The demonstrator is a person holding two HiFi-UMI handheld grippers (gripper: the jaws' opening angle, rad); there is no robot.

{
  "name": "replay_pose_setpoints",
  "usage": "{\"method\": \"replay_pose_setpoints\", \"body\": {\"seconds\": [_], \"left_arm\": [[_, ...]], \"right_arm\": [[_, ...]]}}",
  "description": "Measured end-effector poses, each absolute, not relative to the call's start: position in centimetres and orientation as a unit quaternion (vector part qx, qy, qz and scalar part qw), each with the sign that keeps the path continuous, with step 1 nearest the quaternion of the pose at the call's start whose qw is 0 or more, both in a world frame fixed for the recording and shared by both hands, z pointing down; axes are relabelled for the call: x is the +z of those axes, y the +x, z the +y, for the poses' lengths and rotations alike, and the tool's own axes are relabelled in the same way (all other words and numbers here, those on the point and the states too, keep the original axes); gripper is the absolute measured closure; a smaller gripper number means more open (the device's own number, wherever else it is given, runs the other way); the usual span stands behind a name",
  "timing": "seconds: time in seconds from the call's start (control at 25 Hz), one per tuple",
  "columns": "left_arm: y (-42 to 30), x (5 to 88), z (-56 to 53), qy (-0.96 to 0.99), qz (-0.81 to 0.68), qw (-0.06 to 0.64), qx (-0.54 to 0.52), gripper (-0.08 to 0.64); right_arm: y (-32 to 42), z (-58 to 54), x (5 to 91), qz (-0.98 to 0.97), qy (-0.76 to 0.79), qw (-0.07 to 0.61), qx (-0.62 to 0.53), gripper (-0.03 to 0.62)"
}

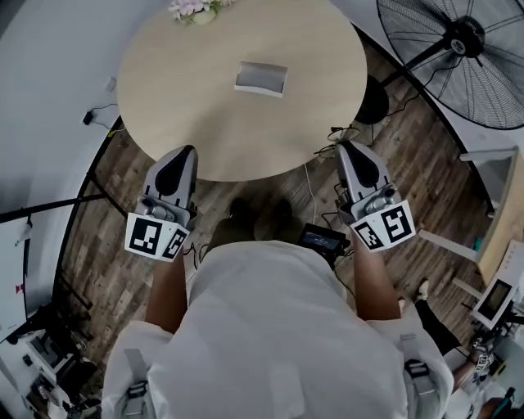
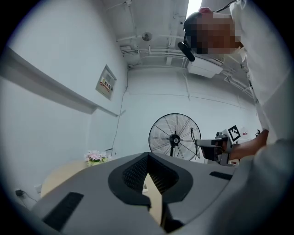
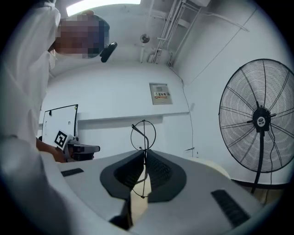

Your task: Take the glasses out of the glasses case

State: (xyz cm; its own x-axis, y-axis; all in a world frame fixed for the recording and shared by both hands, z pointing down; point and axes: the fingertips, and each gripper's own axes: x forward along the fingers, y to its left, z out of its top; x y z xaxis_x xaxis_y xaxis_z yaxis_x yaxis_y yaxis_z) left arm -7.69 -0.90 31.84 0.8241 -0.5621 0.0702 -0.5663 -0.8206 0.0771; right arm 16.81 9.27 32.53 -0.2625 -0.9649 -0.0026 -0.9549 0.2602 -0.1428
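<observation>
Thin dark wire, probably black, for glasses (image 3: 144, 135) in grey right gripper (image 3: 144, 155) with black pads (image 3: 159, 174). Light grey glasses case (image 1: 261, 78) ahead, beige table (image 1: 180, 106).

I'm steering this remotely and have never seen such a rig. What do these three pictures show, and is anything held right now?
There is no robot arm. A person holds a two-jaw gripper in each hand. The head view comes from a camera on the person's head, looking down at the left gripper, the right gripper and a round table. On the table are a grey glasses case and, at the far edge, flowers. A standing fan is beside it. The other two pictures come from cameras riding on each gripper, looking along its jaws. The right jaws are closed on thin wire glasses. The left jaws are together with nothing between them.
</observation>
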Motion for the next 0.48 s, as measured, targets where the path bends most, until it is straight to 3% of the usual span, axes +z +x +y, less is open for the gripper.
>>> {"method": "replay_pose_setpoints", "body": {"seconds": [0.48], "left_arm": [[-12.0,37.4,-2.5,0.95,-0.287,0.118,0.034,0.548]], "right_arm": [[11.2,7.2,36.9,0.793,-0.602,-0.005,-0.094,0.561]]}}
